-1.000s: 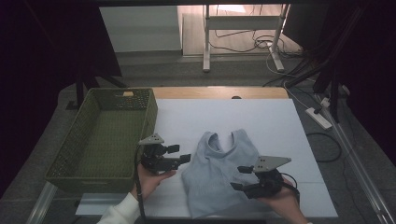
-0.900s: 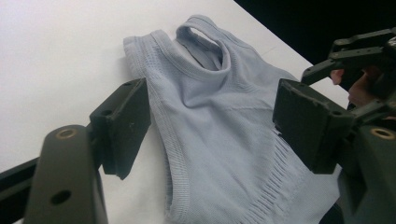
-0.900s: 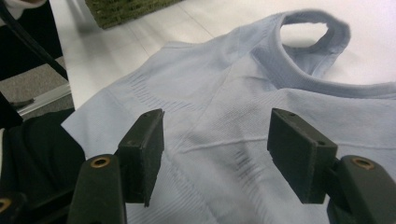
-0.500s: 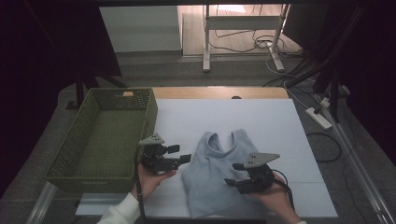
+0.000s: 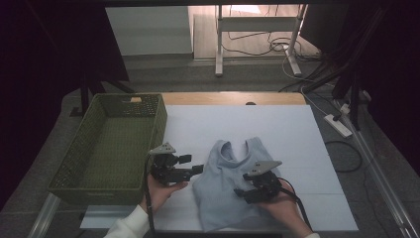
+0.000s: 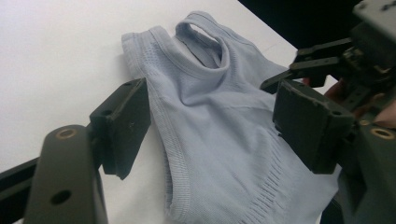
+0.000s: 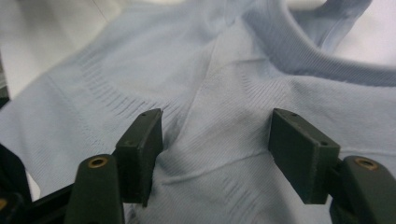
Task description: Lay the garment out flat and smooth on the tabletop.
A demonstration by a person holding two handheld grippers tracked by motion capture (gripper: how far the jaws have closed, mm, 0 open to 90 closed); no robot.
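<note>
Black jaws of our right gripper (image 7: 212,158) stand wide, low over the pale blue ribbed sleeveless knit top (image 7: 219,93), whose cloth lies between and beneath them, not yet pinched. Our left gripper (image 6: 210,126) also stands wide and empty, the top's side edge just ahead of its jaws. We judge the work barely begun: the top lies spread on the white desk (image 5: 297,129), and the green woven basket (image 5: 89,183) beyond our left gripper holds nothing.

a lab: floor cables (image 5: 257,47), power strip (image 5: 339,125) (dark surroundings)
</note>
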